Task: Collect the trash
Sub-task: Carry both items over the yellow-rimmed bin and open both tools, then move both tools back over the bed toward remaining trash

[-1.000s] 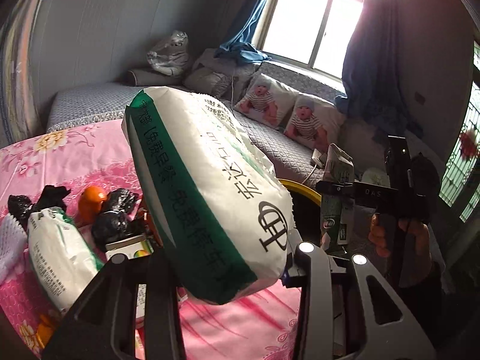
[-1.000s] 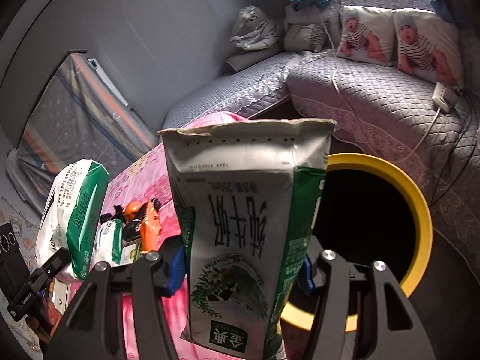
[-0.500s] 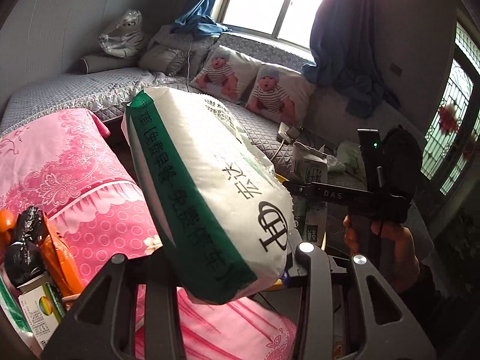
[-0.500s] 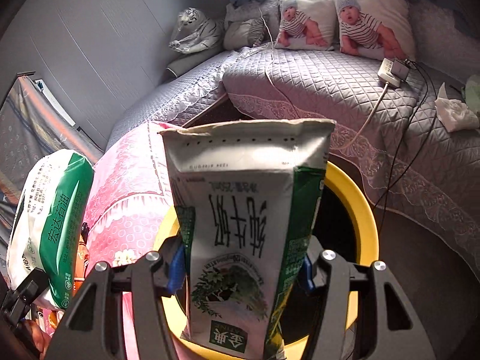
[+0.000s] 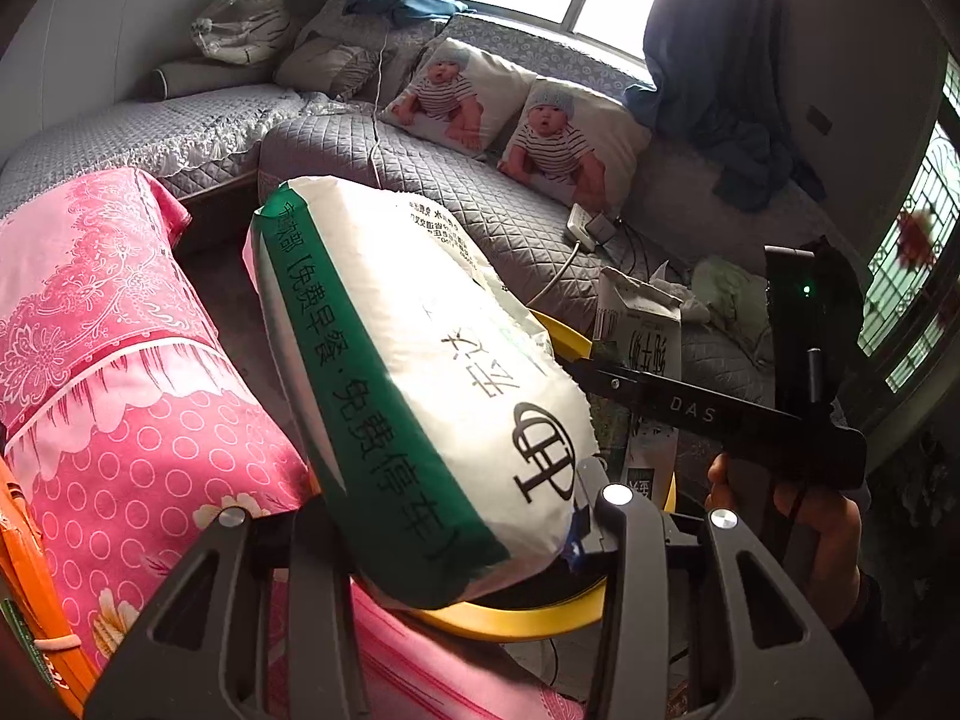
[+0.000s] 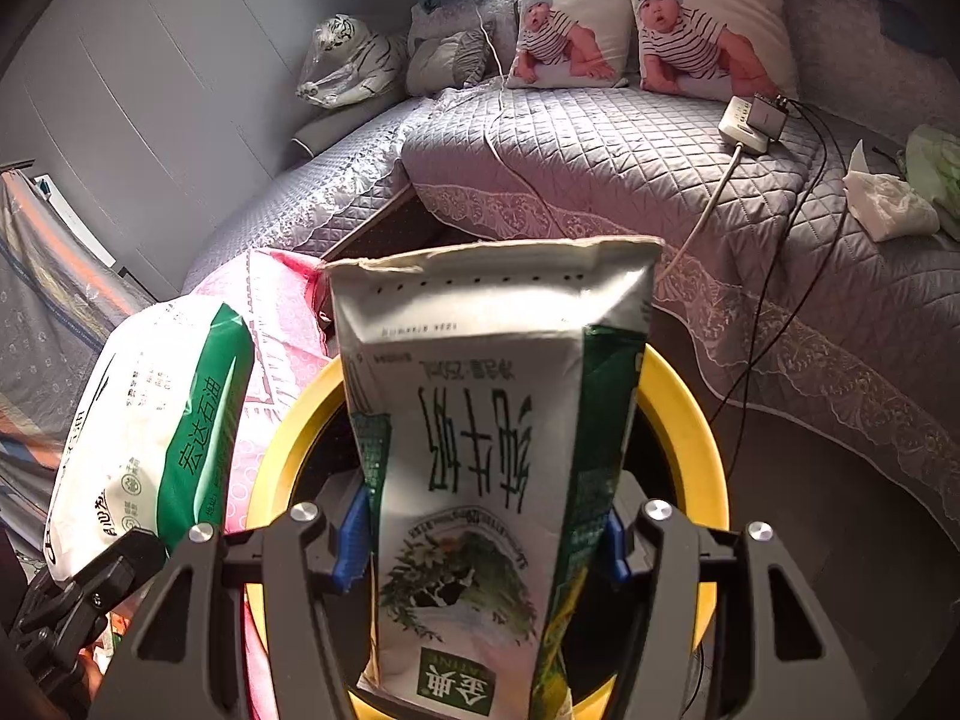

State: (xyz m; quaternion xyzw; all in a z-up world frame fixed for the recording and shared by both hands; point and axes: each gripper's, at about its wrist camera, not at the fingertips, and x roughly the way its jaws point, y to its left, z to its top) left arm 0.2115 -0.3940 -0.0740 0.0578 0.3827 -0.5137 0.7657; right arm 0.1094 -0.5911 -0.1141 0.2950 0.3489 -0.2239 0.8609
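A white and green soft pack point(image 5: 420, 396) sits between the fingers of my left gripper point(image 5: 426, 507), low over the near rim of a yellow-rimmed bin point(image 5: 522, 621). The jaws are opening slightly; the pads still press on the pack. My right gripper point(image 6: 480, 510) is shut on an opened white and green milk carton point(image 6: 480, 450), held upright above the bin's dark mouth inside the yellow rim point(image 6: 678, 414). The pack point(image 6: 150, 420) shows at the left of the right wrist view. The carton point(image 5: 642, 324) and a person's hand point(image 5: 822, 528) show at the right of the left wrist view.
A table under a pink flowered cloth point(image 5: 120, 390) stands left of the bin, with an orange wrapper point(image 5: 30, 570) at its edge. Behind runs a grey quilted sofa point(image 6: 660, 180) with a power strip and cables point(image 6: 747, 120) and crumpled tissue point(image 6: 888, 204).
Both grippers swung away from the table and came down over the yellow bin with their loads. The table's other trash has slid out of the left wrist view.
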